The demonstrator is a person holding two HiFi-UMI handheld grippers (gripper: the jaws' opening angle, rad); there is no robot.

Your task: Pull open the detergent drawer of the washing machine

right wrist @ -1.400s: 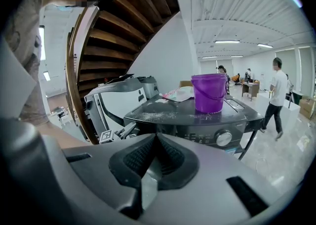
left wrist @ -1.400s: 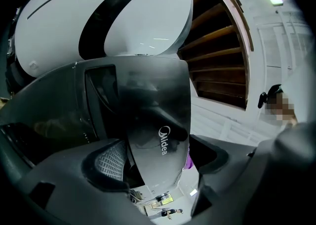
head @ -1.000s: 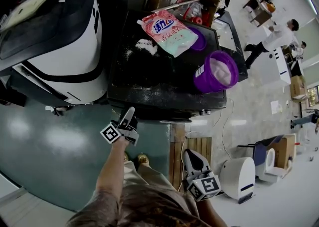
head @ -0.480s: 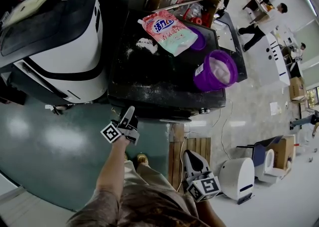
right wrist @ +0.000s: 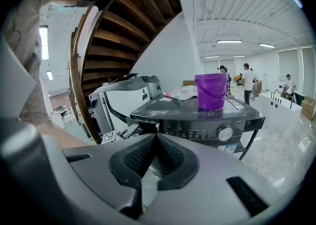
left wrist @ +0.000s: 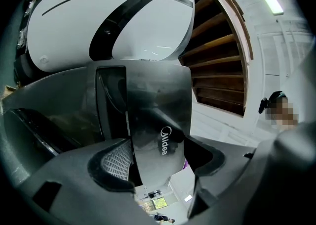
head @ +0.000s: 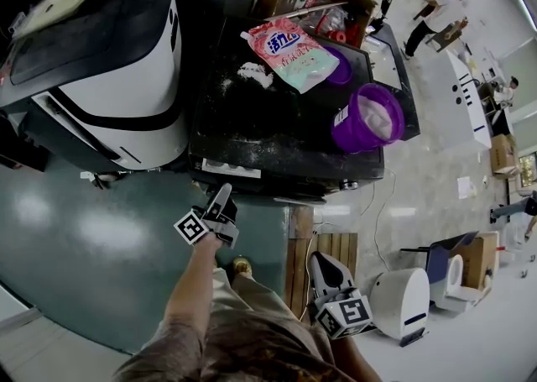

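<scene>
The left tongs are held at the left end of the front of the dark grey washing machine. Their jaws stand spread to either side of the glossy grey detergent drawer front, marked Midea, and have just been closing. The panel lies between the pads. The right tongs are held low and apart from the machine, jaws pressed together on nothing. A purple plastic bucket and a pink detergent pouch rest on the machine top.
</scene>
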